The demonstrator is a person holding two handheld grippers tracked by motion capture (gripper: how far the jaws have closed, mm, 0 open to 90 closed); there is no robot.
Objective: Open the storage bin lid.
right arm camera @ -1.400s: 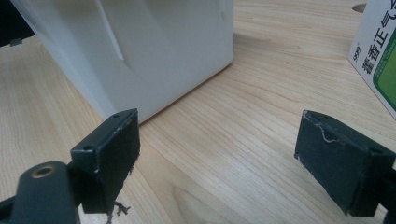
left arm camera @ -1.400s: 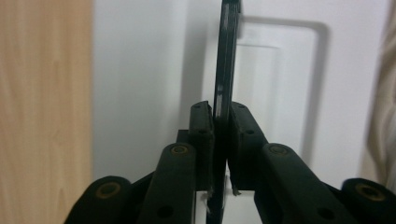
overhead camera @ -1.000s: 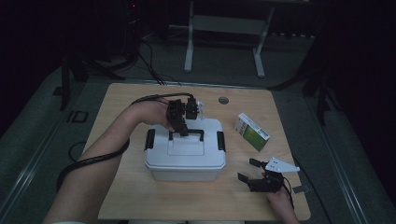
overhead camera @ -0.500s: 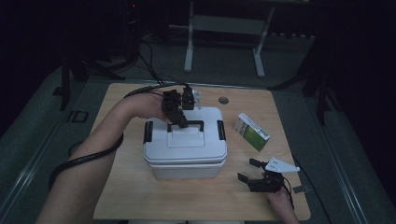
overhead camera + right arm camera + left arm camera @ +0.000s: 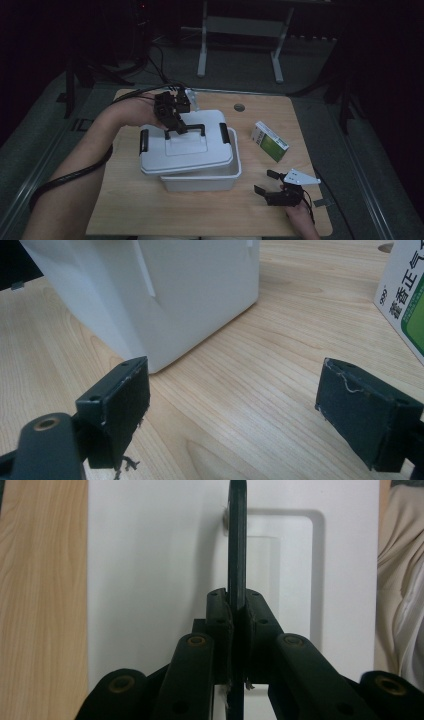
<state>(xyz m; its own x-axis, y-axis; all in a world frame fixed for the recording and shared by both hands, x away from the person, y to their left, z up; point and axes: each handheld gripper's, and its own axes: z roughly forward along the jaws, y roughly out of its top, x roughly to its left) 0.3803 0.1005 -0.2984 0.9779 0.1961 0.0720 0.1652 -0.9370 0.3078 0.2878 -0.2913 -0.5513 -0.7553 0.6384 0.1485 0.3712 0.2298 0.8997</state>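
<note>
My left hand-held gripper (image 5: pixel 175 125) stays clamped on the black handle (image 5: pixel 192 129) of the white lid (image 5: pixel 185 150), which a second ago sat latched. Now it rides above the white storage box (image 5: pixel 220 177), shifted toward nine o'clock, so the box is opening. Both are smooth moulded plastic, round-cornered. My right hand-held gripper (image 5: pixel 272 190) rests open on the wood-grain bench (image 5: pixel 150 210). At three o'clock lies what seems a cardboard medicine carton (image 5: pixel 270 141).
</note>
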